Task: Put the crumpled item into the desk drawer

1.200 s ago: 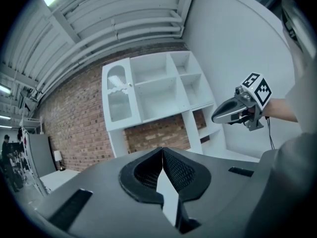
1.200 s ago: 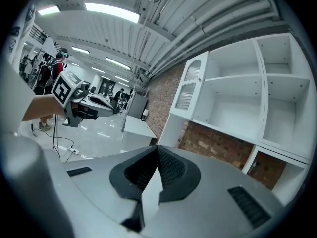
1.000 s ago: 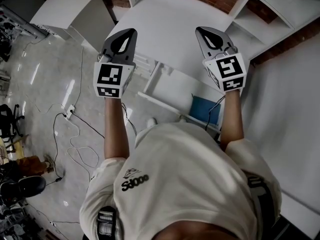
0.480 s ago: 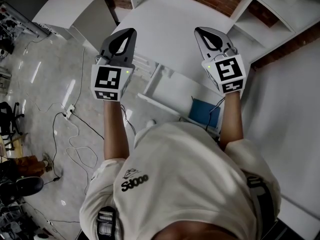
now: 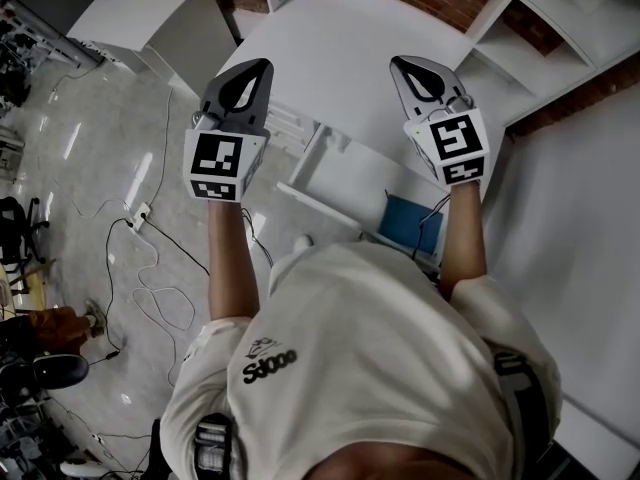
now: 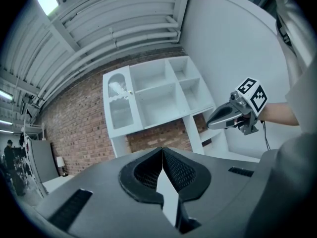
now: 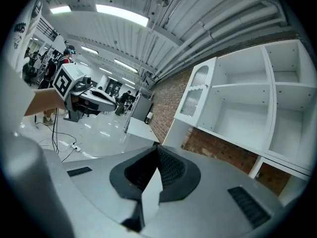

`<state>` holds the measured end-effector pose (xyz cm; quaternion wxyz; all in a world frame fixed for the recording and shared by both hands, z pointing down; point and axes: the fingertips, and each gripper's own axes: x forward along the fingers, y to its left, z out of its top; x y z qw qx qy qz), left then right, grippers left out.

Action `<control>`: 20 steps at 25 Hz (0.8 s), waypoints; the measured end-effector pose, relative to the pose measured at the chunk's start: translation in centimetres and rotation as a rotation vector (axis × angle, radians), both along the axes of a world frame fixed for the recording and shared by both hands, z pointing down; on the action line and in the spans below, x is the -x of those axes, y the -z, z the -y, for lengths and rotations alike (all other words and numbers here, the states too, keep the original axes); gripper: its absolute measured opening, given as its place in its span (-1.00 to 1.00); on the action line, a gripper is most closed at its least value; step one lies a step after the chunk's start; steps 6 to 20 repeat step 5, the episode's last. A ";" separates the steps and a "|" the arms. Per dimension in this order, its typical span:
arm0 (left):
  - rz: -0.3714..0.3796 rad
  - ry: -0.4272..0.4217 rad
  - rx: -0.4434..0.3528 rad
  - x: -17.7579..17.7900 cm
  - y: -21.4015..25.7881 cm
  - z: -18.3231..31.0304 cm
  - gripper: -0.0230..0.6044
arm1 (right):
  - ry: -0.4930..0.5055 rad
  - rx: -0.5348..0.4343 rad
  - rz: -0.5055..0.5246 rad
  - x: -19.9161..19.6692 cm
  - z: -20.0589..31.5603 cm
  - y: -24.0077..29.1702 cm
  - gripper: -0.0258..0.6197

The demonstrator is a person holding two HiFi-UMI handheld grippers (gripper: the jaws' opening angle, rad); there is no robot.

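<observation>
- Neither gripper shifts from a second ago: left gripper (image 5: 264, 63) sits at 11 o'clock, right gripper (image 5: 397, 60) at 1 o'clock, over the white desk (image 5: 335, 28).
- Both jaw pairs are pressed together, holding nothing.
- No view shows where the crumpled item is.

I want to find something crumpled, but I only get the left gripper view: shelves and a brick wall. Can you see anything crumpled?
Observer: Not in any view. The head view does show the left gripper and the right gripper pointing over a white desk.
Operator: Is there a drawer?
Observer: Below the desk's near edge is what looks like an open white drawer, with a blue thing near it. I cannot tell if that lies inside.
Operator: Is the other gripper holding something?
Observer: No. Its own view shows the jaws together with nothing between them.
</observation>
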<state>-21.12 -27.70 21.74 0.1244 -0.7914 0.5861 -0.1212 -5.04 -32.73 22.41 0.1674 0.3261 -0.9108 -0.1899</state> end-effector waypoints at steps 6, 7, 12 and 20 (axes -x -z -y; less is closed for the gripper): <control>-0.006 0.014 0.029 0.7 -1.2 0.0 -0.86 | -0.008 0.012 0.002 -0.2 0.2 -0.6 -0.91; -0.006 0.014 0.029 0.7 -1.2 0.0 -0.86 | -0.008 0.012 0.002 -0.2 0.2 -0.6 -0.91; -0.006 0.014 0.029 0.7 -1.2 0.0 -0.86 | -0.008 0.012 0.002 -0.2 0.2 -0.6 -0.91; -0.006 0.014 0.029 0.7 -1.2 0.0 -0.86 | -0.008 0.012 0.002 -0.2 0.2 -0.6 -0.91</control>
